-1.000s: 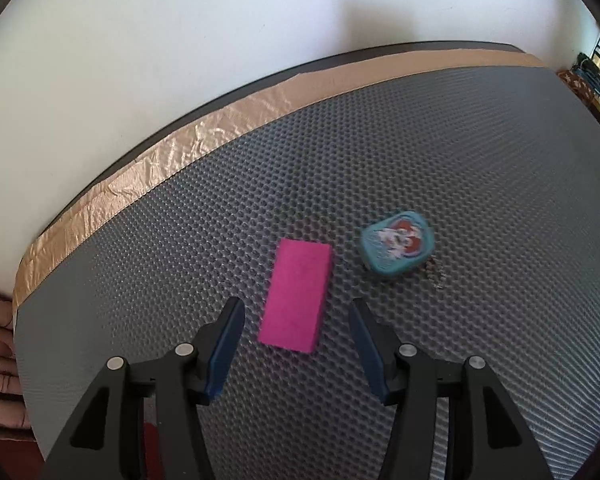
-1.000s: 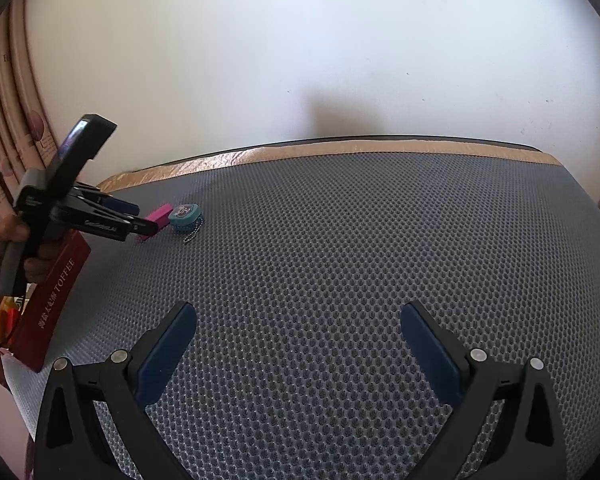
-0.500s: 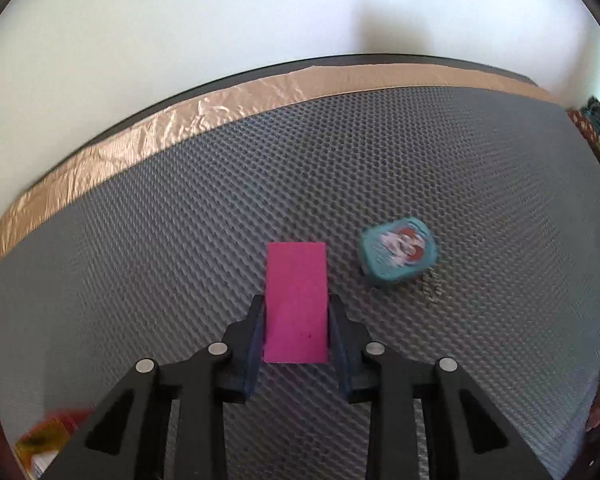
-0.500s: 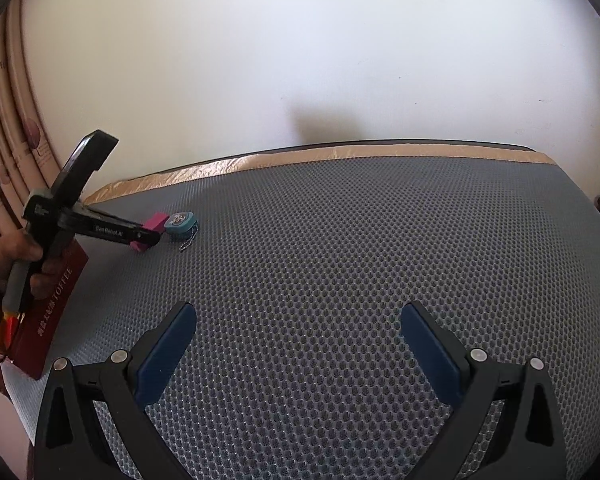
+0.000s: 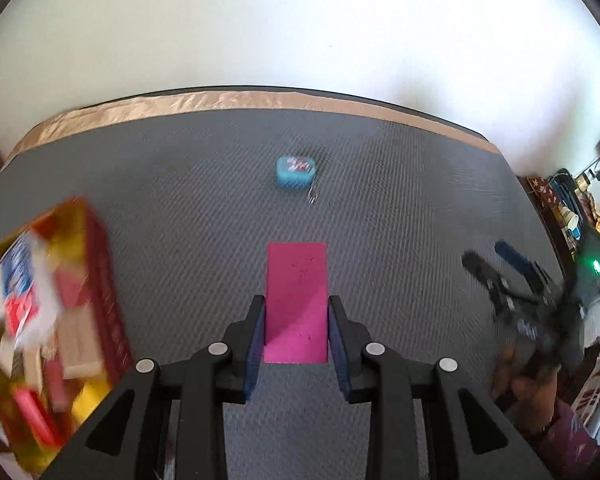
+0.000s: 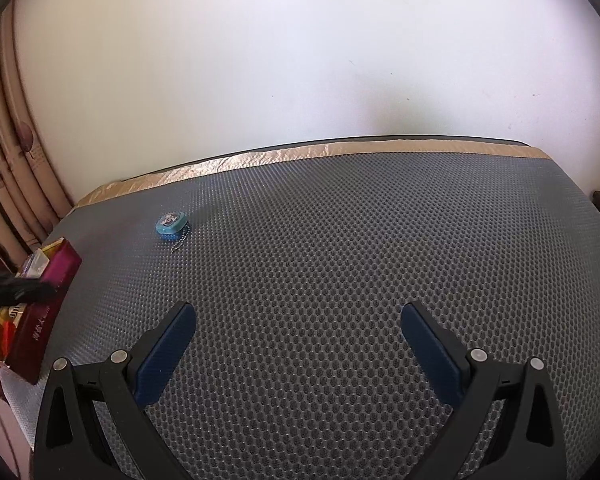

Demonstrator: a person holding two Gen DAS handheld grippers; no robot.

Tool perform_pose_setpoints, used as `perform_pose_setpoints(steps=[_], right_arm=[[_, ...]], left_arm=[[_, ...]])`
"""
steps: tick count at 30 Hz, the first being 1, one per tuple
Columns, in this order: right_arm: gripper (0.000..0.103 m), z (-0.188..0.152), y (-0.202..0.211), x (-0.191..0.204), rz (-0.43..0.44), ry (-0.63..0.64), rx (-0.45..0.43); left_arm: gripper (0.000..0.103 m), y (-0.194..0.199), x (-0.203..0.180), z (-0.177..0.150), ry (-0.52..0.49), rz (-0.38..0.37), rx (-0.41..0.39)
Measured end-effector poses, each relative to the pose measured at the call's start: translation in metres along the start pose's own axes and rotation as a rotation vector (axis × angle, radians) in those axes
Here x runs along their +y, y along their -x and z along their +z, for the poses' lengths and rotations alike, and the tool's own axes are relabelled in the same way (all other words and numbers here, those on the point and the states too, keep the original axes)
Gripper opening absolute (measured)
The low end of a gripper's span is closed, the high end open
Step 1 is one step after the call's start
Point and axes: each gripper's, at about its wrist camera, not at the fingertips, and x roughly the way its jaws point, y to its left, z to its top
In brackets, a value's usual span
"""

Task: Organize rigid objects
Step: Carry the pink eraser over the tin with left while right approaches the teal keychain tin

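A flat pink rectangular block (image 5: 296, 300) is being held in the air above a grey honeycomb-textured mat (image 5: 400, 208). The left gripper (image 5: 296, 332) is clamping it, one blue pad pressing on each long side, with most of the block sticking out beyond the fingertips. To the left of the block, and blurred, an open red and gold box (image 5: 56, 320) is sitting at the mat's edge, with assorted small packets lying inside it. Farther away, near a strip of tan tape (image 5: 228, 100) running along the mat's far edge, a small teal tin (image 5: 295, 171) with a short bead chain is lying on the mat. The right gripper (image 6: 300, 344) is hovering low over a bare part of the mat, its jaws standing wide apart with nothing between them. A white wall (image 6: 300, 60) is rising behind the table.
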Motion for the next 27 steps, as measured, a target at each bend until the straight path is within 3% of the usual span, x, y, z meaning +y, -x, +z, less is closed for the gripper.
perform_pose_setpoints(steps=[10,20,27], right_arm=[[0.103,0.0,-0.017,0.018,-0.046,0.033,0.04],[0.103,0.001,-0.041,0.033,-0.105,0.069,0.134],[0.102,0.012,-0.052,0.083,-0.035,0.278,0.157]], left_arm=[[0.03,0.066,0.048,-0.074,0.146,0.132,-0.083],[0.03,0.101,0.095,-0.115,0.23,0.251,-0.163],[0.03,0.099,0.108,-0.12,0.237,0.279,-0.165]])
